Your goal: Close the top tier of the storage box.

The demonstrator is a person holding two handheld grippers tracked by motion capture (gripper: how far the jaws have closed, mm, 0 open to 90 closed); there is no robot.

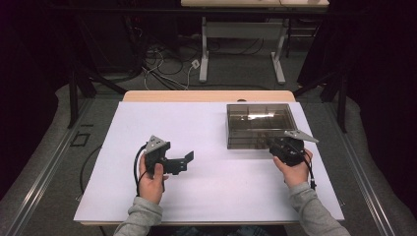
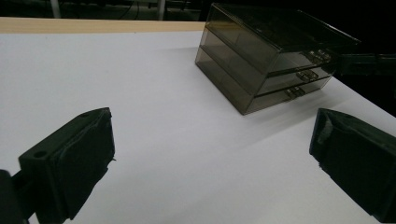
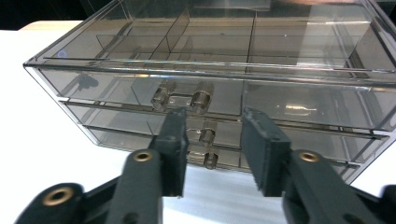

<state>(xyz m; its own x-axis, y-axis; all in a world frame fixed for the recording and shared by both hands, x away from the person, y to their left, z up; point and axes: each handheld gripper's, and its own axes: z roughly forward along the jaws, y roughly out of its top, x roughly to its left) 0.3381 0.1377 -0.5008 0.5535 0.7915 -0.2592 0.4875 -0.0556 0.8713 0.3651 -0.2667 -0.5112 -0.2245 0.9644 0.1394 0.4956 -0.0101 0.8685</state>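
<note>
Smoky clear plastic forms the drawer box, set at the far right of the white surface. The right gripper is held at its front, jaws apart around the middle drawer's handle, not pressing. Next, closing and a straight pull seem called for. The left gripper is held wide open, well apart.

Drawer box right end cut off; bottom handle partly behind jaws.
</note>
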